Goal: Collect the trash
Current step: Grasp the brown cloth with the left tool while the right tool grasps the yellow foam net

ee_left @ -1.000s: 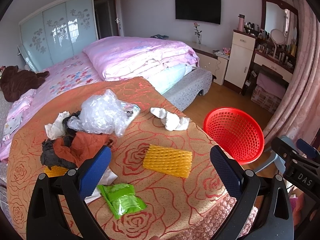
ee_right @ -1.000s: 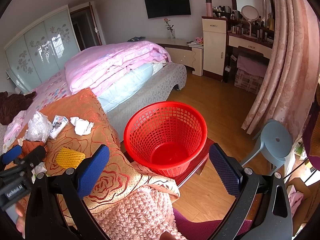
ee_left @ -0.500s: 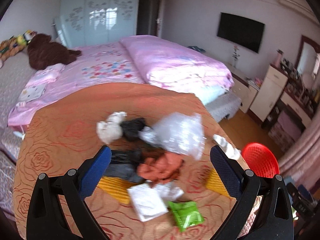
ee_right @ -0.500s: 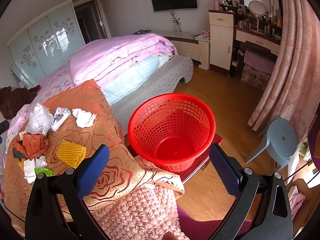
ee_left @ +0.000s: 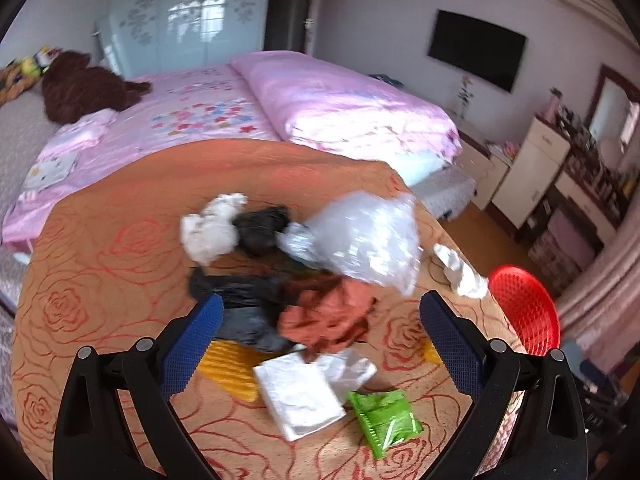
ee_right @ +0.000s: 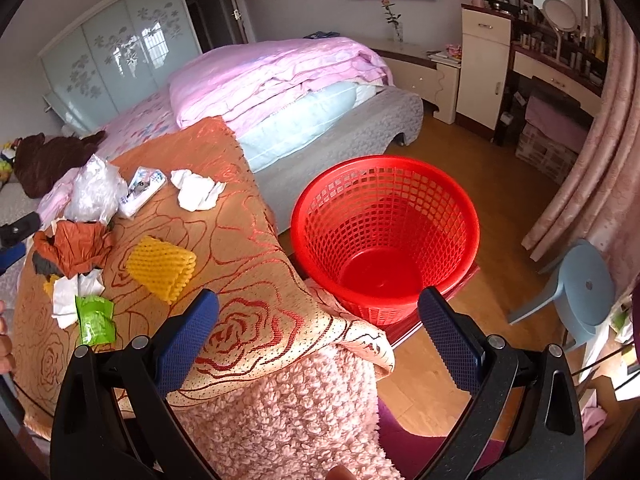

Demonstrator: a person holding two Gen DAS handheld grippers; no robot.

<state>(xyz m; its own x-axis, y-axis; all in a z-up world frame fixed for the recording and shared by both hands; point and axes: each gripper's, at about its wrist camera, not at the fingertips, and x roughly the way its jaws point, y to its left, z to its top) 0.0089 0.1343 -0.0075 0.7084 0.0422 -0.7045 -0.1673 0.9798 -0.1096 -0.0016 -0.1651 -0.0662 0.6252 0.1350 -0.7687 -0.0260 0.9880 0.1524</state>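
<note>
Trash lies piled on the orange rose-patterned blanket (ee_left: 100, 264): a clear plastic bag (ee_left: 364, 236), an orange-brown bag (ee_left: 328, 316), black bags (ee_left: 248, 300), crumpled white tissue (ee_left: 208, 232), white paper (ee_left: 300, 396), a green wrapper (ee_left: 384, 416) and yellow foam netting (ee_right: 160, 264). My left gripper (ee_left: 320, 336) hangs open above the pile, holding nothing. The red mesh basket (ee_right: 384, 232) stands beside the bed, and it looks empty. Over the blanket's edge and facing the basket, my right gripper (ee_right: 320, 328) is open with nothing between its fingers.
A pink bed (ee_left: 320, 104) lies behind the blanket. A blue stool (ee_right: 584, 292), pink curtains (ee_right: 600, 160) and a dresser (ee_right: 484, 68) stand to the right on the wooden floor. A fluffy pink throw (ee_right: 300, 408) hangs below the blanket's edge.
The left gripper swung left from the yellow netting and basket side to above the main trash pile. The right gripper shifted slightly, keeping the basket ahead. Both stayed open.
</note>
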